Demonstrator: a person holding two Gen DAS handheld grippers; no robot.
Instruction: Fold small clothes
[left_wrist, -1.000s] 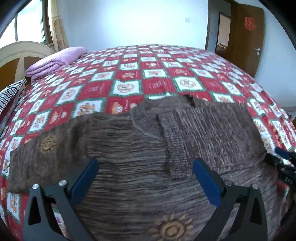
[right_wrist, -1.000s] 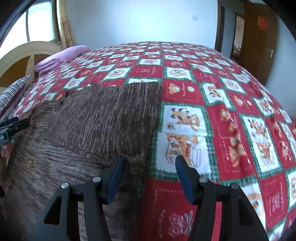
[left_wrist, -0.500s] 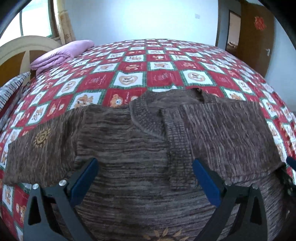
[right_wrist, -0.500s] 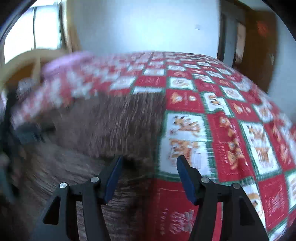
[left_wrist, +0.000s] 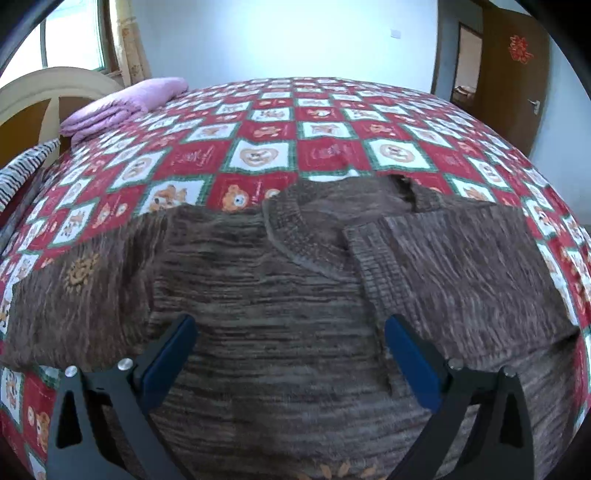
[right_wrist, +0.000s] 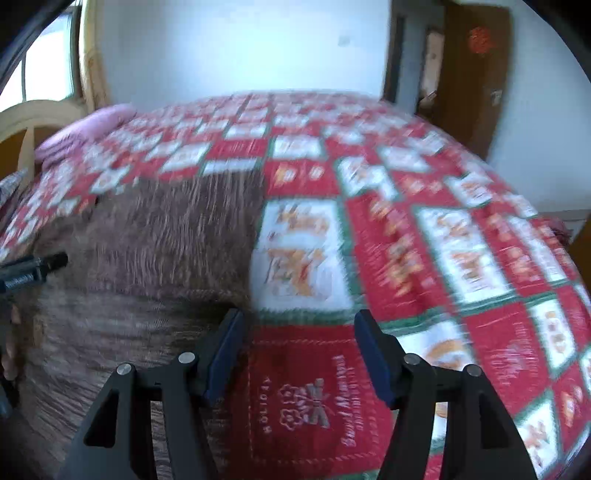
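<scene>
A brown knit sweater (left_wrist: 277, 295) lies flat on the red and white checked bedspread (left_wrist: 325, 147). One sleeve (left_wrist: 461, 266) is folded in over the body; the other sleeve (left_wrist: 74, 295) lies spread out to the left. My left gripper (left_wrist: 288, 325) hovers open over the sweater's chest, with nothing between its blue pads. In the blurred right wrist view, my right gripper (right_wrist: 299, 317) is open over bare bedspread just past the sweater's (right_wrist: 147, 240) side edge, holding nothing. The left gripper's tip (right_wrist: 33, 269) shows at that view's left edge.
A folded pink blanket (left_wrist: 122, 107) lies at the bed's far left corner by the cream headboard (left_wrist: 44, 85). A striped pillow (left_wrist: 22, 170) is at the left edge. A brown door (left_wrist: 513, 74) stands at the back right.
The right gripper has lifted off the sweater's side and slipped out of the left wrist view. Its own view has gone blurred. The folded sleeve stays lying on the body.
</scene>
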